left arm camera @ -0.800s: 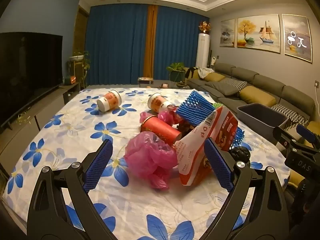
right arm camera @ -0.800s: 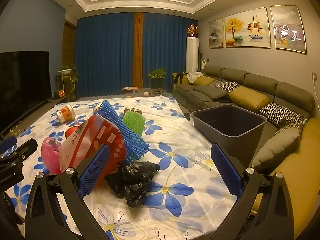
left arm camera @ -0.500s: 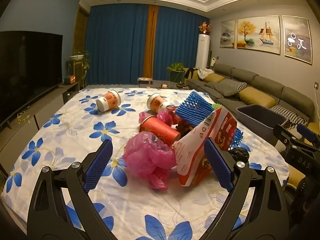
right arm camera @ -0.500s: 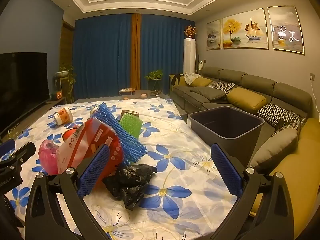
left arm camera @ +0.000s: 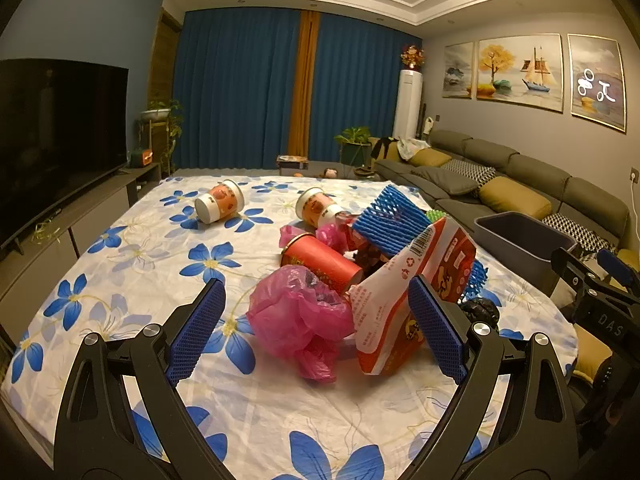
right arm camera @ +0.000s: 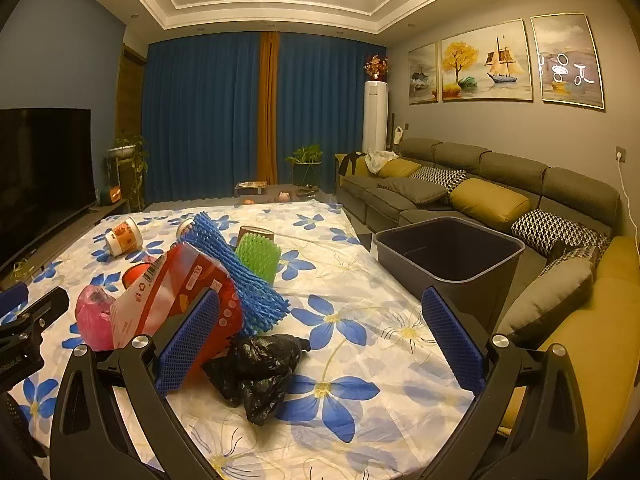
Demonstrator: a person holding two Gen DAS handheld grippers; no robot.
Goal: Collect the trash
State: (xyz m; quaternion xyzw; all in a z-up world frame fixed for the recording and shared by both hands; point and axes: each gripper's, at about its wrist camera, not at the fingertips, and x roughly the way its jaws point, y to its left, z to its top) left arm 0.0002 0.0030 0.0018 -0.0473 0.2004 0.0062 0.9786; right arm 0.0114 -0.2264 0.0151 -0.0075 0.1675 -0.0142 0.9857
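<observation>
Trash heaped mid-table on the floral cloth. Landmark: red snack bag. Crumpled pink bag just left of it, black bag at its right foot, blue foam net leaning behind. Grey bin beyond the table edge. Left gripper wide, empty. Right gripper wide, empty.

"DAS" on right gripper body; snack bag print unreadable.
</observation>
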